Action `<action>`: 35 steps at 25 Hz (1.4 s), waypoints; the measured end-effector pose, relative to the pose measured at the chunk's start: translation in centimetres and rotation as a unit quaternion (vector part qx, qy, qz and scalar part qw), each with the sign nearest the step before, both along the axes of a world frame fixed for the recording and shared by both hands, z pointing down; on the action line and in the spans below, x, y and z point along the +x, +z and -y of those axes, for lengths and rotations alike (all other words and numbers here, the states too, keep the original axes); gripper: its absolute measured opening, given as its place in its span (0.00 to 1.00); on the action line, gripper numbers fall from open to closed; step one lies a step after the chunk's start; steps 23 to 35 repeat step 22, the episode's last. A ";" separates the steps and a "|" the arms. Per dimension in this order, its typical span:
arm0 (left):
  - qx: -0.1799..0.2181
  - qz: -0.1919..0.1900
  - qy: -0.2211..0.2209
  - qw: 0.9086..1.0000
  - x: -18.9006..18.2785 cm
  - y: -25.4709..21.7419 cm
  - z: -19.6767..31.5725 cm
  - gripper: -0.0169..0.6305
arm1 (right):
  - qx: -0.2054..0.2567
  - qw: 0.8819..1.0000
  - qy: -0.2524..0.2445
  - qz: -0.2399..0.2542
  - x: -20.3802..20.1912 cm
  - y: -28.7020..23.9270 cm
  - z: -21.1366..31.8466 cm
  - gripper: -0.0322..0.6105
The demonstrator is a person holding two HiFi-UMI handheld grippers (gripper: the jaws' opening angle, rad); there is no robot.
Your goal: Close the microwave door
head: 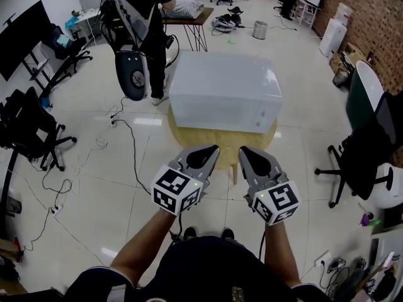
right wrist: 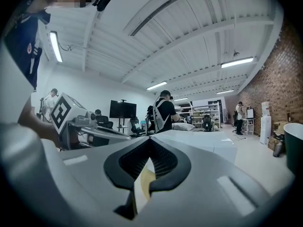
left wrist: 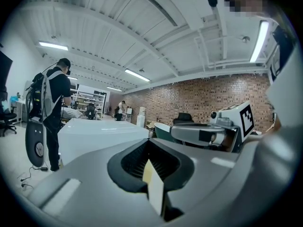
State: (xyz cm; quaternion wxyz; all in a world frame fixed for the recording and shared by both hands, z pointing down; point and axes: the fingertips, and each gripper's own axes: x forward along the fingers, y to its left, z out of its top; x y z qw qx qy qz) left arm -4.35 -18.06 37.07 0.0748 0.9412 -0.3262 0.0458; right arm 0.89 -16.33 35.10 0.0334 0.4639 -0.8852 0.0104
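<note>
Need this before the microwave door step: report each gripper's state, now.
Left grey two-jaw gripper: shut, holding nothing.
Right grey two-jaw gripper: shut, holding nothing.

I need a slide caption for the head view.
Left gripper and right gripper, both shut, face a white microwave on a round wooden table.

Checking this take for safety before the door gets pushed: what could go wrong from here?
The microwave fills most of its small round table; a hard shove might slide or tip it. Loose cables lie on the floor left of the table, a possible trip hazard. A person stands close behind the microwave and might get bumped.
</note>
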 end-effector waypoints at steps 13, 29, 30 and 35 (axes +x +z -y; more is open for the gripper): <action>0.001 -0.006 -0.001 1.000 -0.1 0.2 -0.8 0.04 | 0.002 1.000 0.002 -0.002 -0.1 -0.1 -0.6 0.05; 0.000 -0.008 -0.002 1.000 0.1 0.2 -0.9 0.04 | 0.000 1.000 0.004 -0.003 0.1 -0.2 -0.7 0.05; 0.000 -0.008 -0.002 1.000 0.1 0.2 -0.9 0.04 | 0.000 1.000 0.004 -0.003 0.1 -0.2 -0.7 0.05; 0.000 -0.008 -0.002 1.000 0.1 0.2 -0.9 0.04 | 0.000 1.000 0.004 -0.003 0.1 -0.2 -0.7 0.05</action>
